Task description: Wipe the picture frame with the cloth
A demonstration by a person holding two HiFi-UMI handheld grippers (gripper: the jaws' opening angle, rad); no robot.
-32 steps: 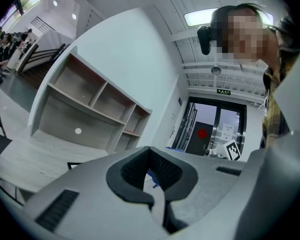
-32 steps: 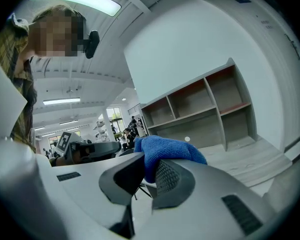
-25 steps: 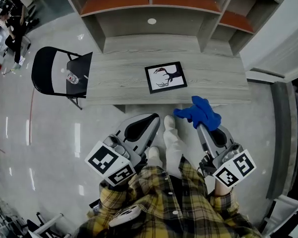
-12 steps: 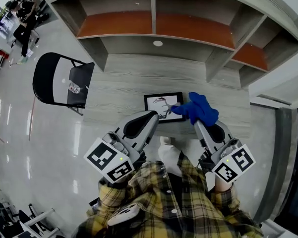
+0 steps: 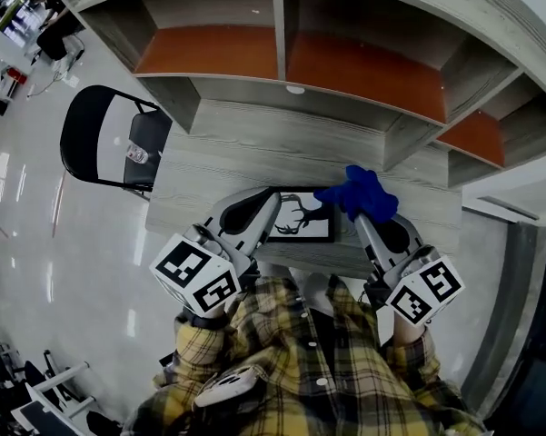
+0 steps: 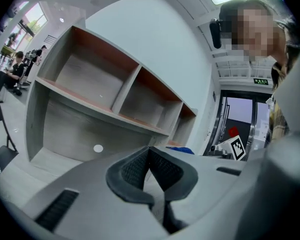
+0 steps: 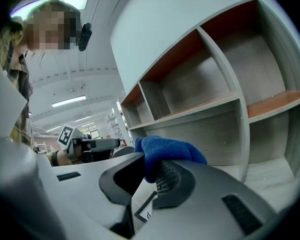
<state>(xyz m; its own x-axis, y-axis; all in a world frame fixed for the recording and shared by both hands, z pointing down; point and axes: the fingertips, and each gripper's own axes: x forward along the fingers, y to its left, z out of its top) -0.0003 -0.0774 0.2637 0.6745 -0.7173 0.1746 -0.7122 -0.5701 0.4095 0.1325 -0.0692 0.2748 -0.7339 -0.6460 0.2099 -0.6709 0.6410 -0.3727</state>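
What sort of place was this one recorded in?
Probably an open office or lab hall: a wood-grain desk topped by a shelf unit, a black folding chair beside it, and a glossy floor.

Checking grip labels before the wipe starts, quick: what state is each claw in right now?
Left claw: closed, nothing in it.
Right claw: closed on the blue cloth.

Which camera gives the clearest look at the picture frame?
Head view: the picture frame lies on the desk, its antlered drawing showing. The right gripper view catches only one corner; the left gripper view shows none.
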